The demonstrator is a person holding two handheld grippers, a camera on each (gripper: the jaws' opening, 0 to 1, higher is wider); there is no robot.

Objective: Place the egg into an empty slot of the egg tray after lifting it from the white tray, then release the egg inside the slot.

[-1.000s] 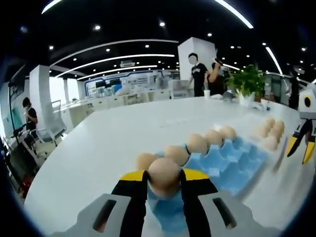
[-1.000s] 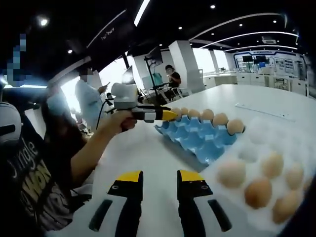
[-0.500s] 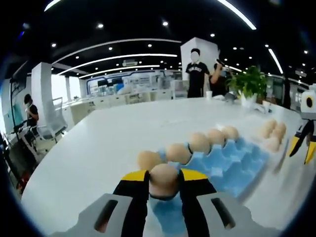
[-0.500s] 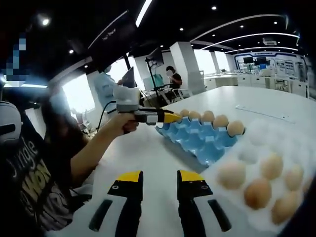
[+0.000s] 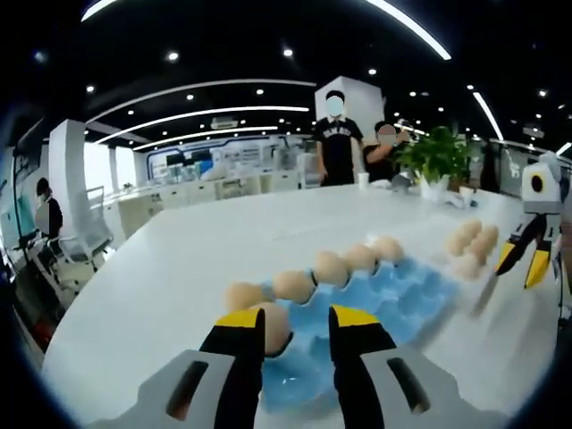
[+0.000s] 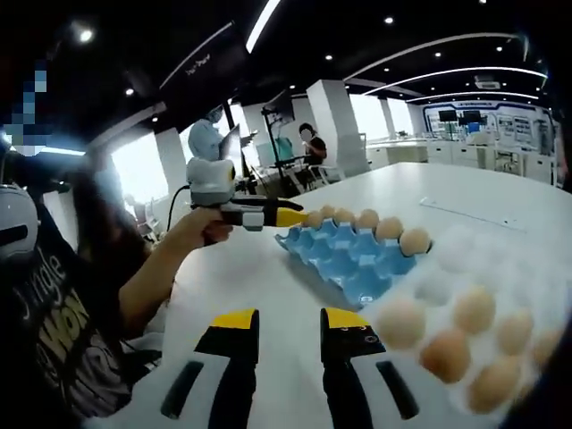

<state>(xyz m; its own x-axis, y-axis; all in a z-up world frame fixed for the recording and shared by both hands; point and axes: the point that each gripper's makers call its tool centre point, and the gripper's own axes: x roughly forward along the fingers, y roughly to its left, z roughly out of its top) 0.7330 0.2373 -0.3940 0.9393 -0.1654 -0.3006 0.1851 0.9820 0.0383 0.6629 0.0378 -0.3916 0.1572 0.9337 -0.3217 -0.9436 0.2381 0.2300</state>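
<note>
Now the left gripper (image 5: 298,323) stands with its jaws apart, and a pale brown egg (image 5: 271,325) sits in the near corner slot of the blue egg tray (image 5: 393,299), just beside the left jaw; whether that jaw touches the shell I cannot tell. Smooth and tan, this egg begins a row of five more eggs (image 5: 331,266) along the tray's far edge, while the slots toward the near side are bare blue cups. Beyond the blue tray's far end lies the white tray (image 6: 451,268), which holds several brown eggs and has some unfilled hollows. In the right gripper view the right gripper (image 6: 290,332) hangs over bare white table (image 5: 188,259) short of both trays, its jaws parted with nothing between them; a hand (image 6: 192,231) holds the left gripper at the blue tray's far corner. Wide open tabletop stretches to the left of the egg tray in the left gripper view, and people stand past the table's far edge by a potted plant (image 5: 435,156).
</note>
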